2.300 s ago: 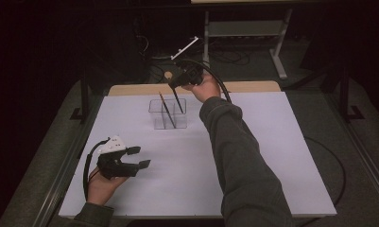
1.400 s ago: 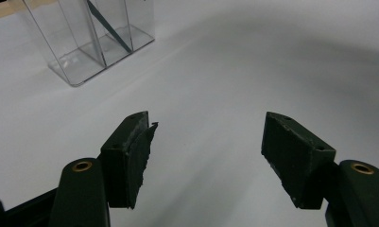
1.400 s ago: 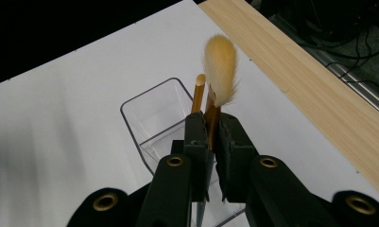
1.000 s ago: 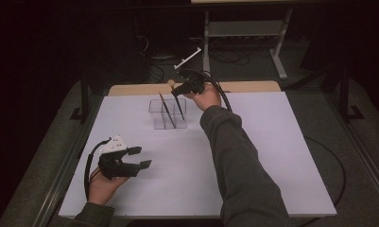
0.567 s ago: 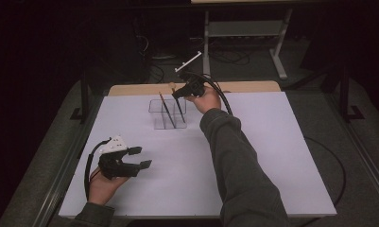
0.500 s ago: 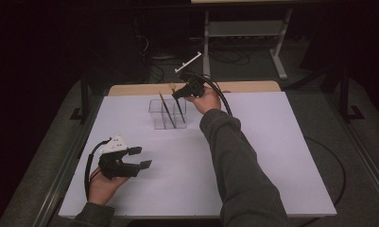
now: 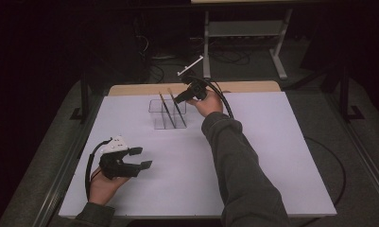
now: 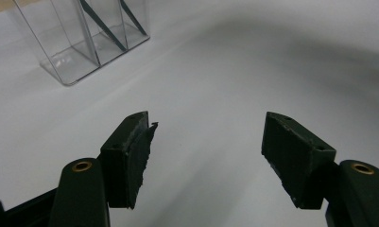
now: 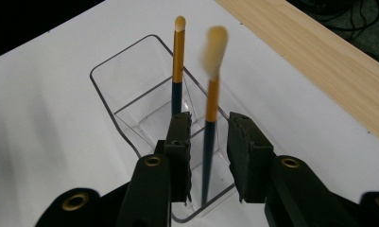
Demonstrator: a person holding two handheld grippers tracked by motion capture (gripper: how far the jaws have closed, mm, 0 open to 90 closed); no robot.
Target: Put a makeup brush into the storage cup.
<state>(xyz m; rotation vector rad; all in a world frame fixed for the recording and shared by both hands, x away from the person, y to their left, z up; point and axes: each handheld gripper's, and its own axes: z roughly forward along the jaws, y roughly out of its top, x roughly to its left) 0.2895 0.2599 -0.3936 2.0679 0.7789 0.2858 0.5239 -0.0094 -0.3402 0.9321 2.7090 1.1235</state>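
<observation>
Right gripper view: right gripper [image 9: 207, 142], jaws just opening, pads clear of a blurred brush [image 9: 211, 99] standing in the clear holder [image 9: 125, 75]; left gripper [image 8: 206, 146] spread wide, empty.

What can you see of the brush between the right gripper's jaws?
The brush has a dark blue handle, a gold ferrule and a tan, fluffy tip, blurred here. It stands nearly upright, leaning slightly, with its lower end inside a compartment of the clear holder. The right gripper has just been opening: the handle sits between the jaws with a gap on each side. A second, slimmer brush stands beside it.
</observation>
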